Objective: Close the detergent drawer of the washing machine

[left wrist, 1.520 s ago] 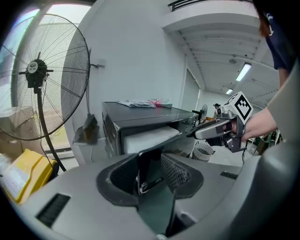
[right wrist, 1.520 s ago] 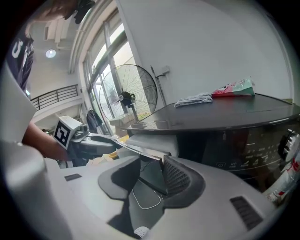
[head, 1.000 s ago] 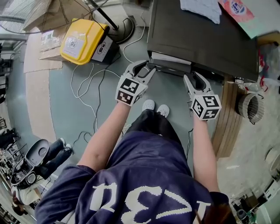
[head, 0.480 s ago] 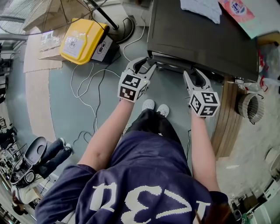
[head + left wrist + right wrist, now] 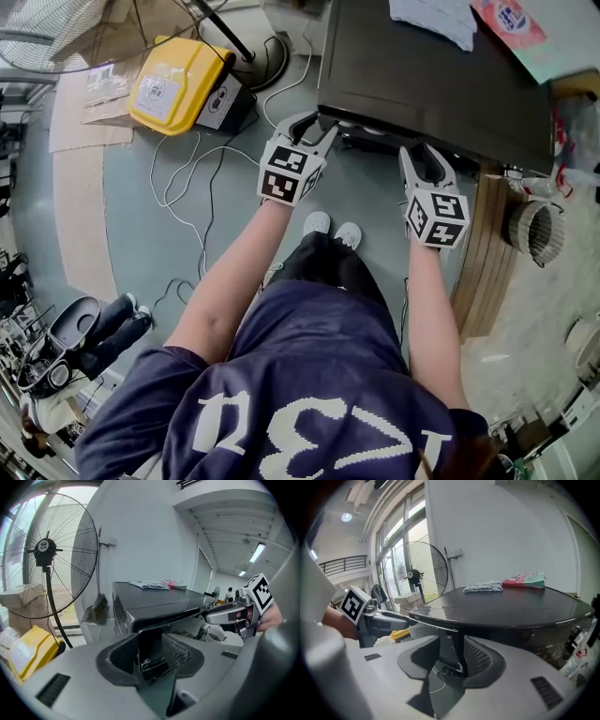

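detergent drawer point(image 5: 367, 133) sits at the top front edge of the washing machine point(image 5: 431, 75), nearly flush with only a thin strip out, left tool point(image 5: 314, 127) at its left end, jaws spreading with the dark front corner between them, right tool point(image 5: 424, 150) at the right end, jaws parted.

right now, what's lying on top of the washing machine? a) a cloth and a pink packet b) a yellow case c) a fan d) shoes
a: a light cloth and a pink packet lie on the dark top of the washing machine; the yellow case is on the floor.
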### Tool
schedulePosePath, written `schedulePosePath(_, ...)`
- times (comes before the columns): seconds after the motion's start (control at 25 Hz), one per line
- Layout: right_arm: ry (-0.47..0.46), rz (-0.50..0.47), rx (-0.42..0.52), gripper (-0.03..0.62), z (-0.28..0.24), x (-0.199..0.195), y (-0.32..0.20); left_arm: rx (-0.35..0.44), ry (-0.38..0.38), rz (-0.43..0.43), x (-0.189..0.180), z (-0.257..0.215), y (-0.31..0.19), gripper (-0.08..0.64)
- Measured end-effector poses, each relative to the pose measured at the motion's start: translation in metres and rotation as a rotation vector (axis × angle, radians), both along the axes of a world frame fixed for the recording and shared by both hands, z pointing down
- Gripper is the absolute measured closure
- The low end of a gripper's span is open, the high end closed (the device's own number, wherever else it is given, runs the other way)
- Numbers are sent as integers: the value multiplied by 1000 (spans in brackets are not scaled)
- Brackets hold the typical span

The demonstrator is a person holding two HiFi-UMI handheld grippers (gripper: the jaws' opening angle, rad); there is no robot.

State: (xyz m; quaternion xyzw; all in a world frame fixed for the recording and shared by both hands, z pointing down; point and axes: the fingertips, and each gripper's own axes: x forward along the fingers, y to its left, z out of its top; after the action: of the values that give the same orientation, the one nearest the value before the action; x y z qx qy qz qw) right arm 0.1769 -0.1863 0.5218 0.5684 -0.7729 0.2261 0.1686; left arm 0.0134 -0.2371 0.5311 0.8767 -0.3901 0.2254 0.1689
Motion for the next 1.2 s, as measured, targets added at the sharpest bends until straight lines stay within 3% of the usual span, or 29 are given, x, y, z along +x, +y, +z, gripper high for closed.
schedulePosePath(0.12,-6,22,6,448,-1,6,11,3,0,-9,0,1,0,388)
schedulePosePath(0.28,-34,15,10,572,0,-1,19,11,3,-42,-2,1,1,389)
schedulePosePath(0.36,-28,8,8,575,2,-6,18,32,7,-64,-6,-1,3,401)
schedulePosePath(0.56,6,13,18,575,0,-5,6,70,32,-92,-19,-12,9,529)
schedulePosePath(0.72,22,13,11,575,-2,-2,3,74,8,-39,-10,-13,13,540)
schedulePosePath(0.84,26,13,6,575,-1,-1,1,71,-18,-47,-7,-10,8,540)
schedulePosePath(1.2,16,39,11,575,-2,2,-2,68,-4,-66,-5,-13,4,541)
